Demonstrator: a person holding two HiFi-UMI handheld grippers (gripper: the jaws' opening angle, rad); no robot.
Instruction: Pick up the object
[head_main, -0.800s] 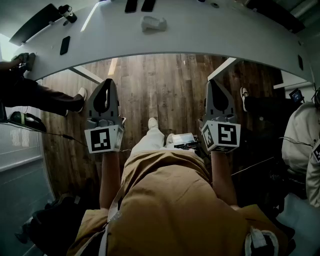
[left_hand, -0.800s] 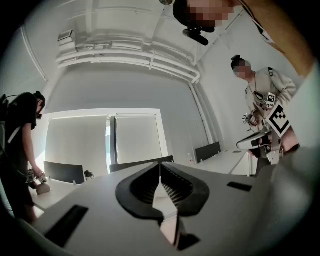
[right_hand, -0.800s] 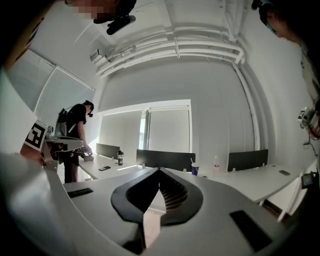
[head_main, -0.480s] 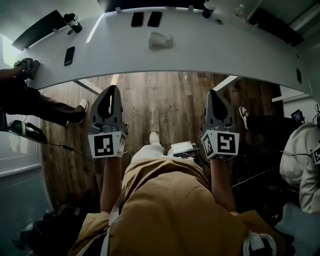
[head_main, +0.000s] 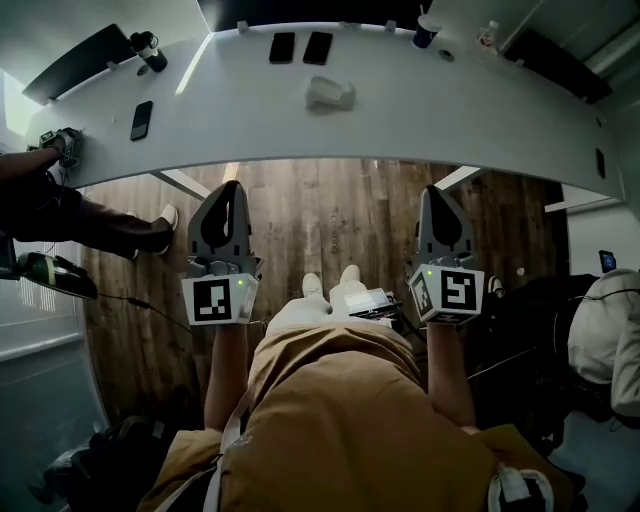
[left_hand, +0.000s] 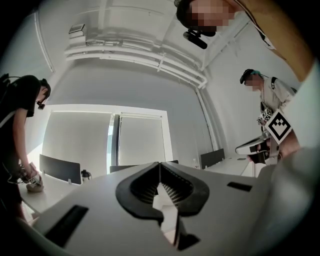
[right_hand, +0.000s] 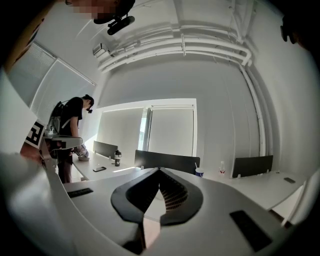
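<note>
A pale, crumpled-looking object (head_main: 330, 93) lies on the white table (head_main: 450, 110), near its middle and well ahead of both grippers. My left gripper (head_main: 226, 186) is held level over the wooden floor, short of the table's near edge, its jaws shut with nothing in them. My right gripper (head_main: 441, 191) is level beside it, also shut and empty. In the left gripper view the closed tips (left_hand: 159, 163) point across the table toward the windows. The right gripper view shows its gripper (right_hand: 159, 169) with the tips touching.
Two dark phones (head_main: 300, 47) lie at the table's far edge and a third phone (head_main: 141, 119) at its left. A cup (head_main: 424, 36) and a bottle (head_main: 488, 34) stand far right. One person (head_main: 60, 205) works at the left end, another person (head_main: 605, 325) sits right.
The view has tilted up, so the table and the pale object sit lower in the picture and more of the far edge shows. Both grippers stay shut, side by side.
</note>
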